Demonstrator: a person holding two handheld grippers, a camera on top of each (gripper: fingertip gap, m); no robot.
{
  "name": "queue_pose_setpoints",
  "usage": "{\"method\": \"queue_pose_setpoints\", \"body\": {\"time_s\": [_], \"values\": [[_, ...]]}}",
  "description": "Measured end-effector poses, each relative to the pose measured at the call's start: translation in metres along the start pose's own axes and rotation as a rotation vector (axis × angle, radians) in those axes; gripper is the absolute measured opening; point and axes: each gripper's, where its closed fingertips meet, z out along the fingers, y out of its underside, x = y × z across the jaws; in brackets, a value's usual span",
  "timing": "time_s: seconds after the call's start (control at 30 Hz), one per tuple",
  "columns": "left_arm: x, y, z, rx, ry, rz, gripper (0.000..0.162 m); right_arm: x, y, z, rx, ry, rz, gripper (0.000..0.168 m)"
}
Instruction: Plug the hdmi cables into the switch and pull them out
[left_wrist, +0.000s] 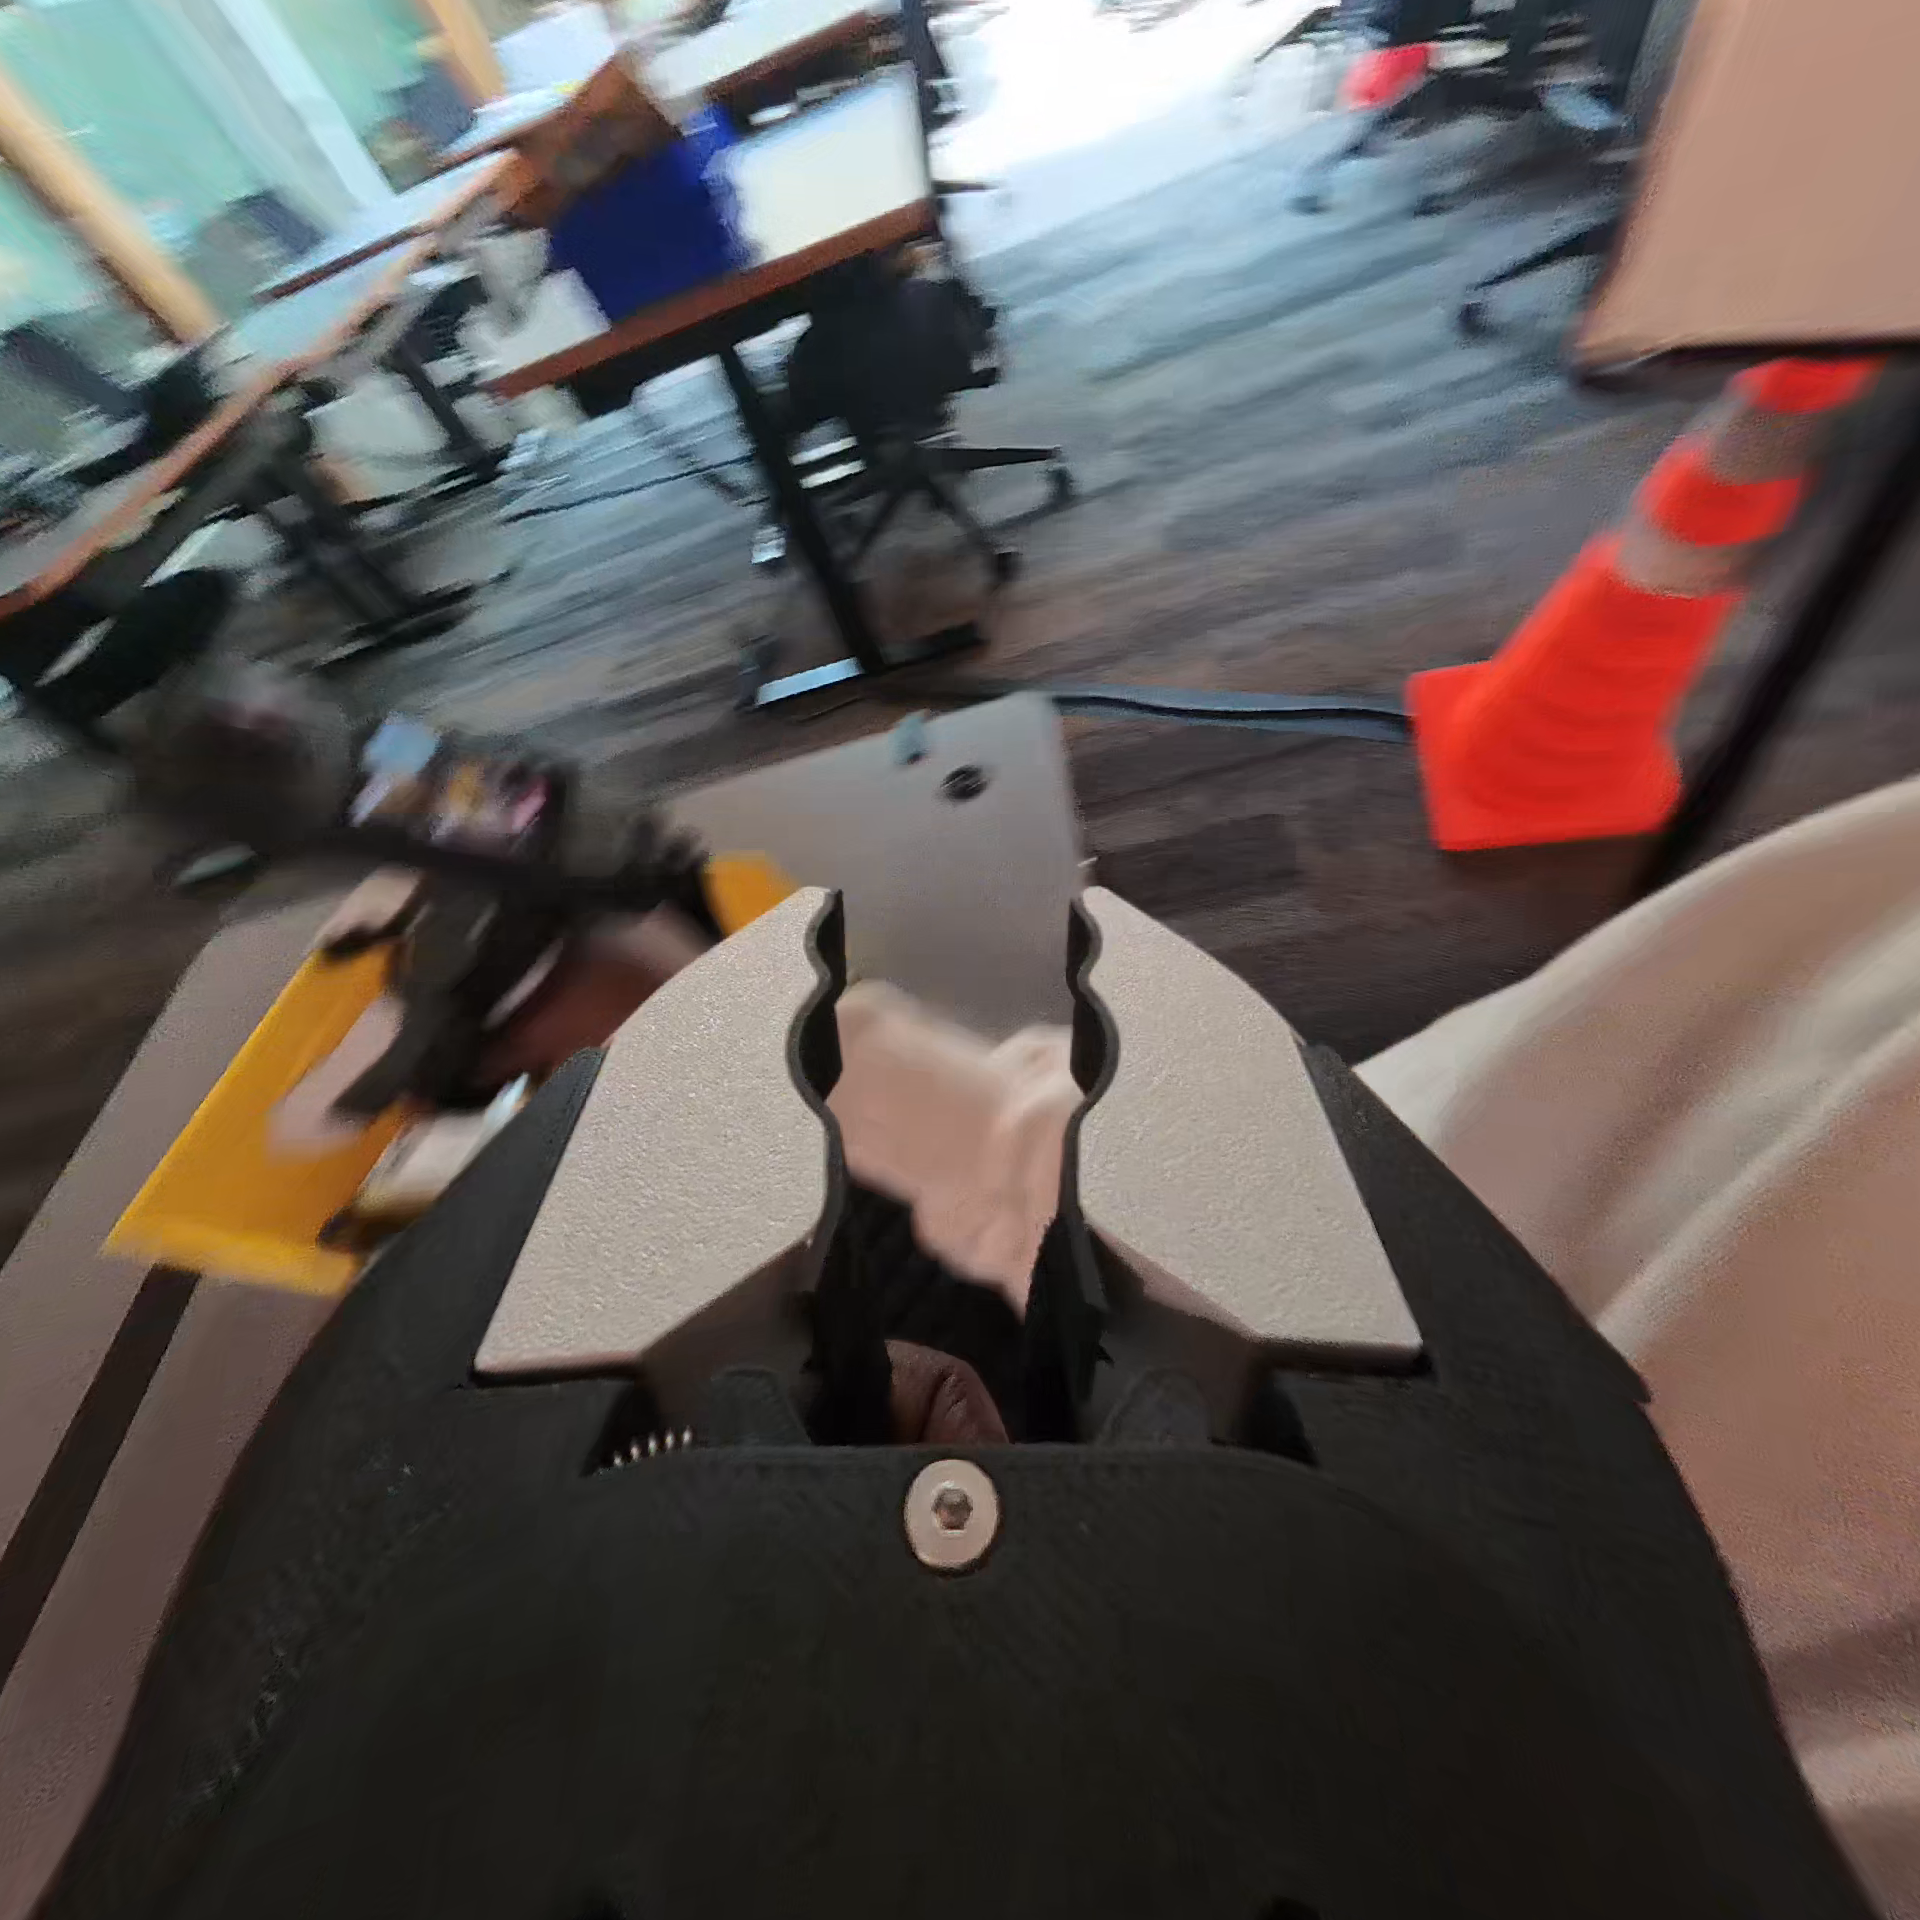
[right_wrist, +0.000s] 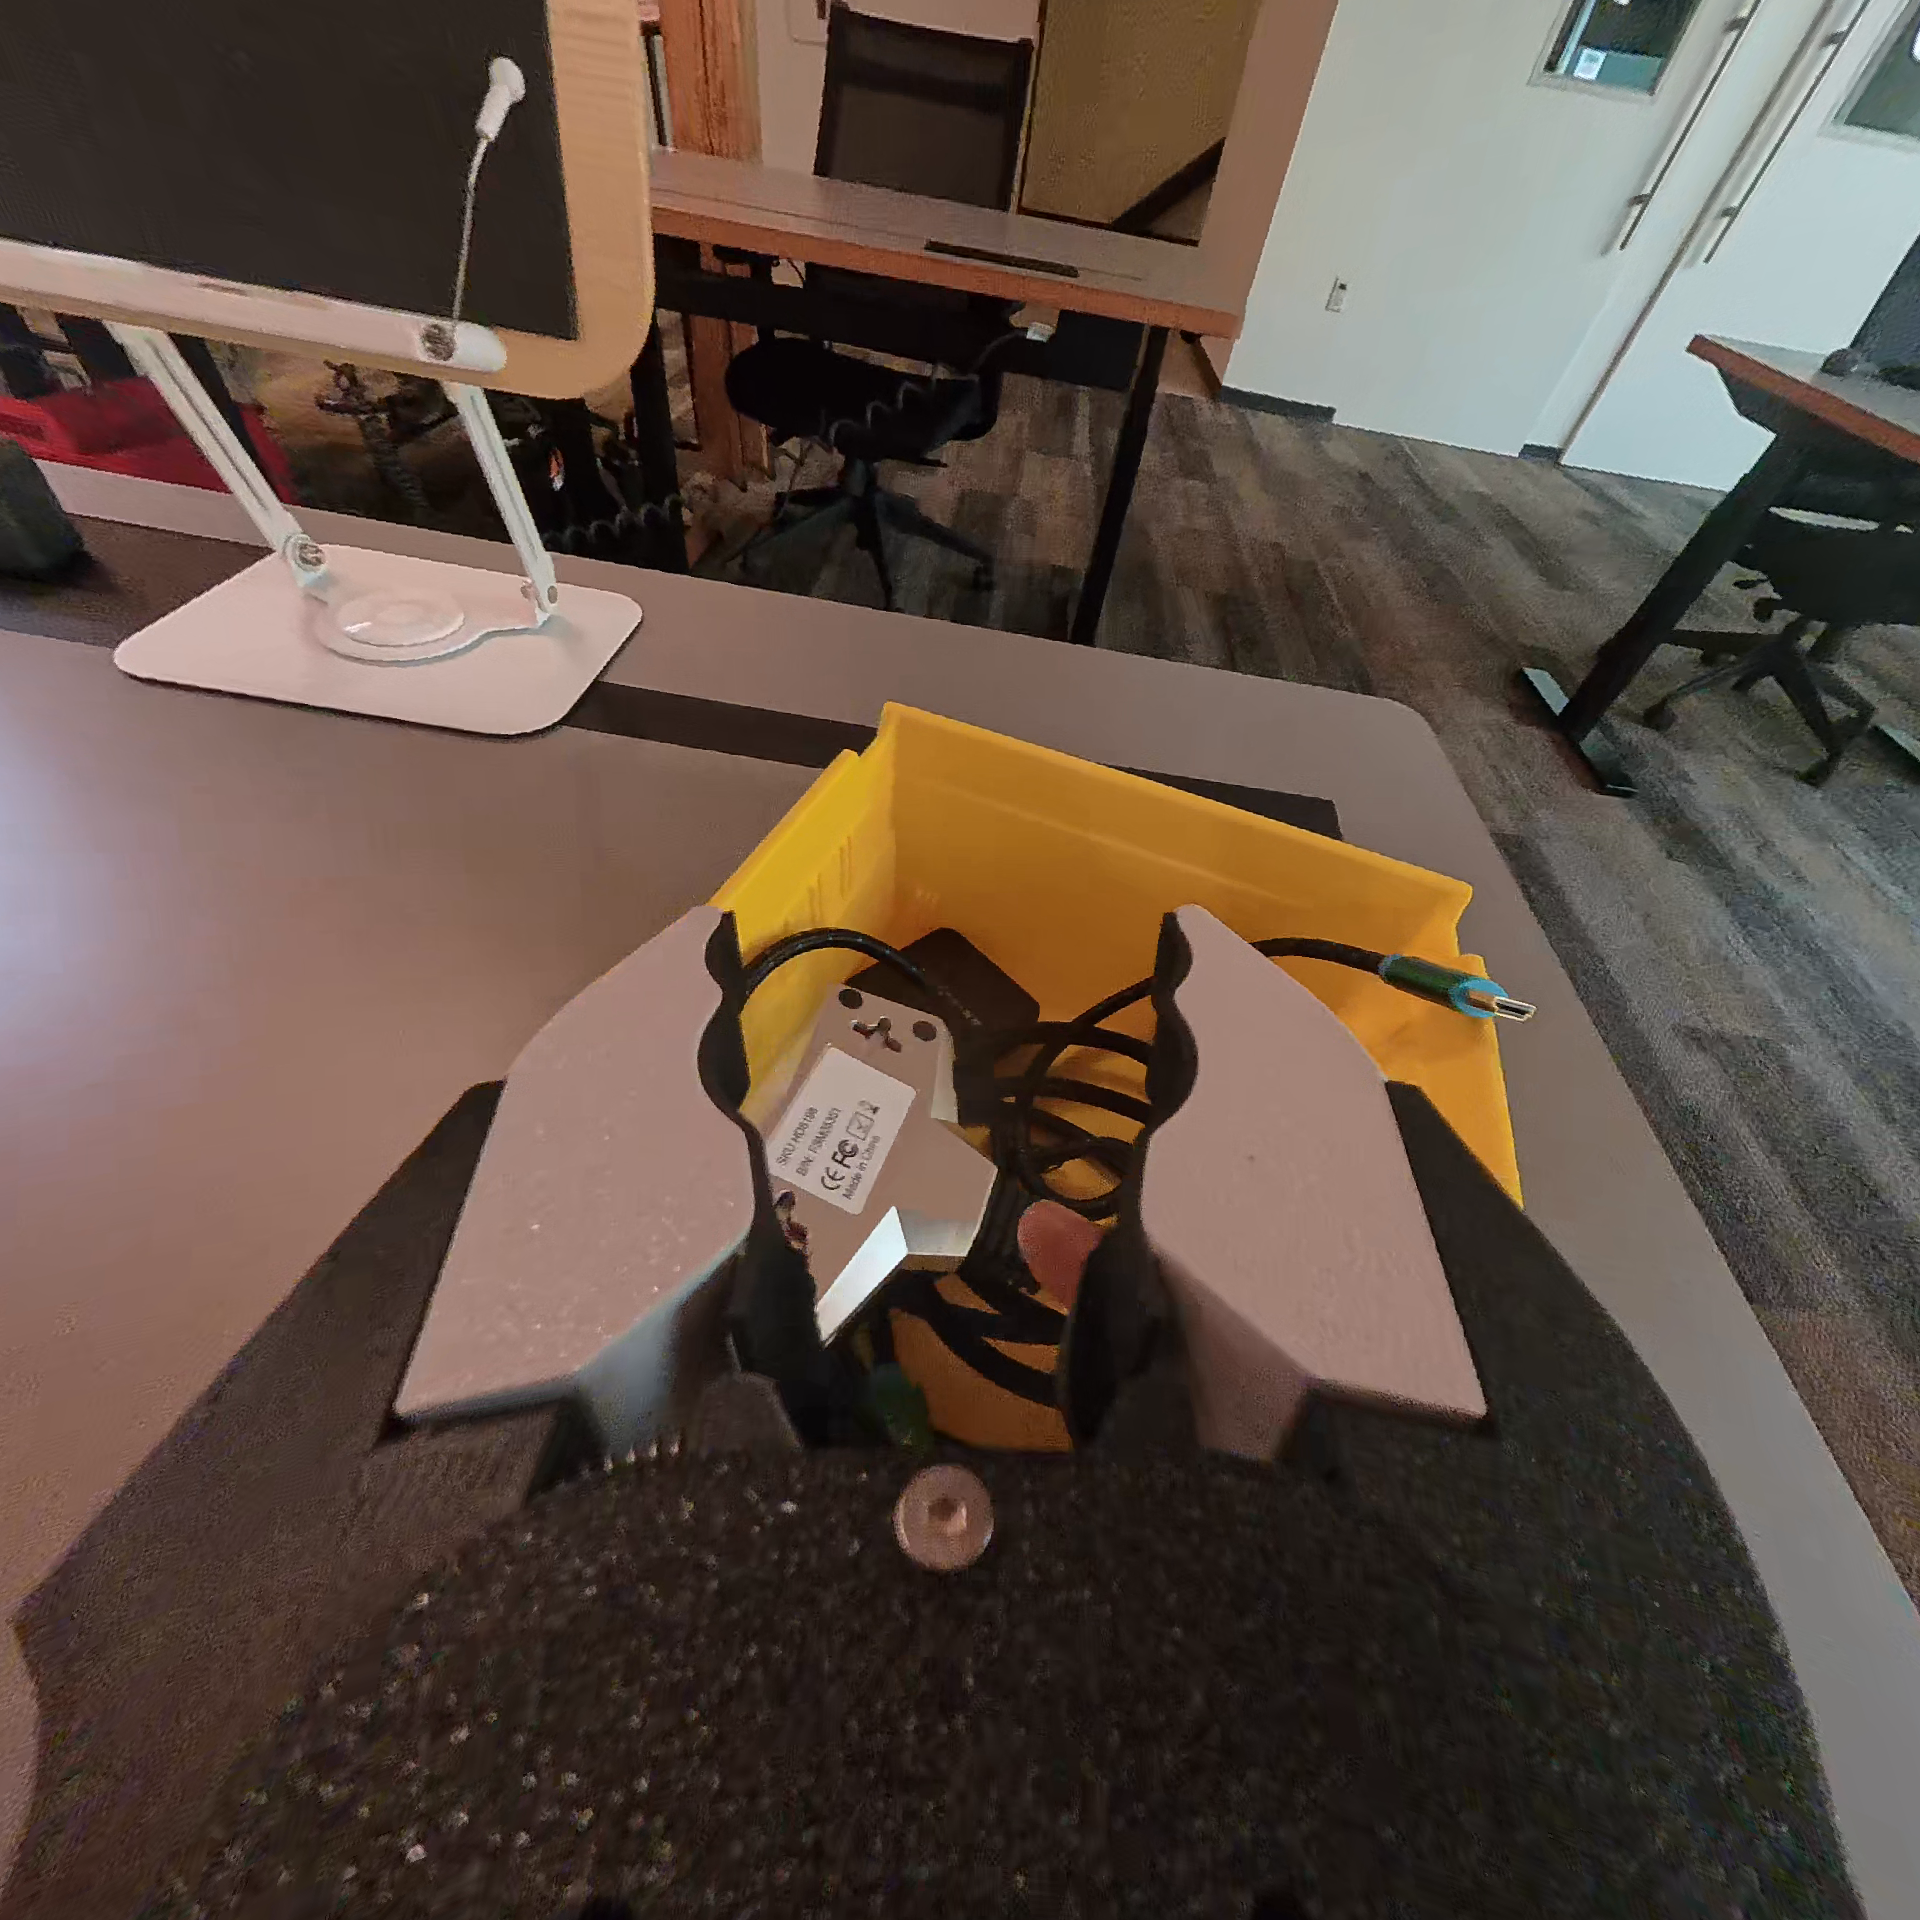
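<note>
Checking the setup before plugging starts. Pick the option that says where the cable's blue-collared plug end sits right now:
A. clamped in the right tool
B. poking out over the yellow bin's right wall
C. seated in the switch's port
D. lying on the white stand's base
B: in the right wrist view the plug end juts past the right wall of the yellow bin, free of the silver switch lying inside.

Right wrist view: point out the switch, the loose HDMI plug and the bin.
switch (right_wrist: 883, 1132): right wrist view, labelled silver face.
HDMI plug (right_wrist: 1455, 992): right wrist view, green-blue shell.
yellow bin (right_wrist: 1091, 831): right wrist view, far wall.
</note>
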Motion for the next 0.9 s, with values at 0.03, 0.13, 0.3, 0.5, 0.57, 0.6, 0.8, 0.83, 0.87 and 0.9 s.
{"method": "queue_pose_setpoints", "body": {"time_s": [0.03,0.13,0.3,0.5,0.57,0.6,0.8,0.83,0.87,0.9], "values": [[-0.02,0.024,-0.013,-0.006,-0.068,-0.052,0.042,-0.005,-0.001,0.0,0.001,-0.014,-0.009,0.076],[-0.071,0.089,-0.07,0.022,-0.245,-0.302,0.044,-0.026,-0.005,-0.003,0.004,-0.055,-0.042,0.078],[-0.15,0.188,-0.236,0.048,-0.927,-0.372,0.054,-0.081,-0.005,-0.013,0.083,-0.159,-0.035,0.087],[-0.125,0.308,-0.378,-0.057,-1.451,-0.588,0.117,-0.129,0.038,-0.02,0.096,-0.111,-0.068,0.145],[-0.117,0.336,-0.387,-0.12,-1.498,-0.622,0.118,-0.128,0.065,-0.014,-0.002,-0.049,-0.148,0.144],[-0.116,0.347,-0.387,-0.138,-1.5,-0.638,0.114,-0.12,0.072,-0.011,-0.054,0.005,-0.181,0.136],[-0.12,0.368,-0.378,-0.337,-1.483,-0.601,0.023,-0.118,0.09,-0.011,-0.181,0.032,-0.282,0.035],[-0.12,0.368,-0.378,-0.357,-1.493,-0.566,0.011,-0.119,0.09,-0.01,-0.189,0.039,-0.29,0.034],[-0.12,0.366,-0.373,-0.368,-1.463,-0.538,0.013,-0.119,0.091,-0.011,-0.189,0.044,-0.293,0.034],[-0.119,0.364,-0.369,-0.38,-1.448,-0.51,0.013,-0.12,0.091,-0.011,-0.184,0.033,-0.291,0.034]]}}
